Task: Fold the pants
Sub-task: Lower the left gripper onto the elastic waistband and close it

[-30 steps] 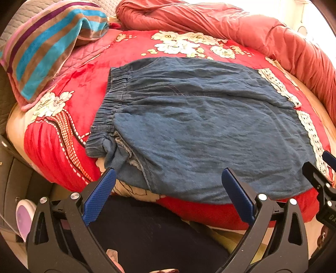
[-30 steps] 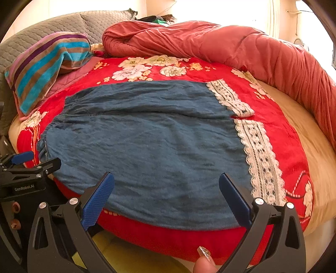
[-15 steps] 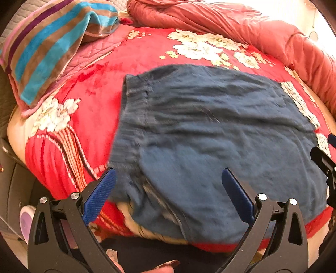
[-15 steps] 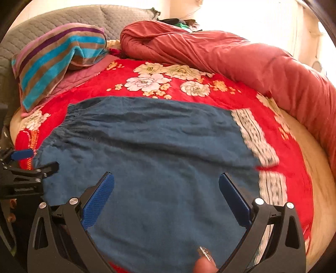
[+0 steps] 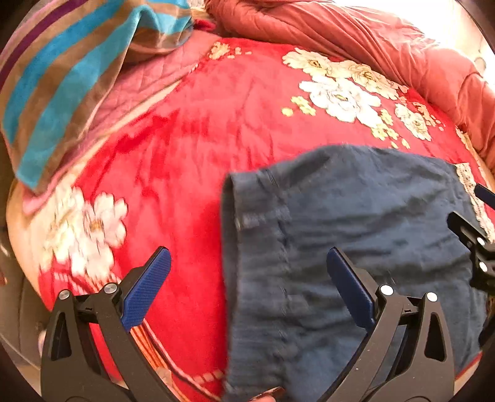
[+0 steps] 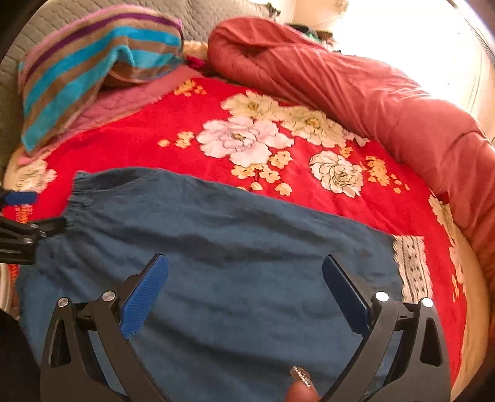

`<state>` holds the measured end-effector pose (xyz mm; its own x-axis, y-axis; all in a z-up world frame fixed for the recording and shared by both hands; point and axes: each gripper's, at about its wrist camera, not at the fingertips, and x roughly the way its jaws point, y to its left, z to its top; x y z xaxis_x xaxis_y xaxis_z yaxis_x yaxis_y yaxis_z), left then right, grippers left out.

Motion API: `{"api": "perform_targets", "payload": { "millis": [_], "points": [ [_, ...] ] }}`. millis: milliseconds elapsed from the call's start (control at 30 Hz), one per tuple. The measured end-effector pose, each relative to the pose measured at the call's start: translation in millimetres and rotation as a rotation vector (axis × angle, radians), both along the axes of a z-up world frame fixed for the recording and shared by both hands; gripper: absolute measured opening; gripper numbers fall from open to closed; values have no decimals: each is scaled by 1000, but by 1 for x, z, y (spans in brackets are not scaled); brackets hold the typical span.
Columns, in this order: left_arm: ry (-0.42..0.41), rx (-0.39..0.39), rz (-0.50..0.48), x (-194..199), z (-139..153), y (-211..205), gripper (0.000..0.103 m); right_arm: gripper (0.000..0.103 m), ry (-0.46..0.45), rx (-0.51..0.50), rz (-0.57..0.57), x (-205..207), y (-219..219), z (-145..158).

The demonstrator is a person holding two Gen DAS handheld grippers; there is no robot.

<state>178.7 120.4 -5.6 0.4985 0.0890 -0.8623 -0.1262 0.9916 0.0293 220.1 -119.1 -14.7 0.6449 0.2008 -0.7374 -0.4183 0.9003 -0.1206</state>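
Note:
Blue denim pants point(image 5: 355, 235) lie flat on a red floral blanket point(image 5: 185, 148), waistband to the left, white lace hems at the right point(image 6: 411, 266). My left gripper point(image 5: 247, 278) is open and empty, hovering over the waistband edge point(image 5: 230, 222). My right gripper point(image 6: 244, 281) is open and empty above the middle of the pants point(image 6: 232, 247). The right gripper's tip shows at the right edge of the left wrist view point(image 5: 473, 235); the left gripper's tip shows at the left edge of the right wrist view point(image 6: 27, 228).
A striped pillow point(image 6: 92, 62) lies at the back left on a pink quilted pad point(image 5: 130, 92). A rolled salmon-red duvet point(image 6: 355, 86) runs along the back and right. A grey headboard point(image 6: 62, 21) stands behind. The bed's edge drops off at the left point(image 5: 18, 247).
Both grippers have moved forward and closer over the bed, so the pants sit lower and larger in view. Both stay open. The pants have not moved.

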Motion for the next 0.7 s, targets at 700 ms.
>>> {"api": "perform_targets", "payload": {
  "millis": [700],
  "points": [
    [-32,-26,-84,55,-32,15,69,99,110,-126,127,100,47,-38]
  ]
}}
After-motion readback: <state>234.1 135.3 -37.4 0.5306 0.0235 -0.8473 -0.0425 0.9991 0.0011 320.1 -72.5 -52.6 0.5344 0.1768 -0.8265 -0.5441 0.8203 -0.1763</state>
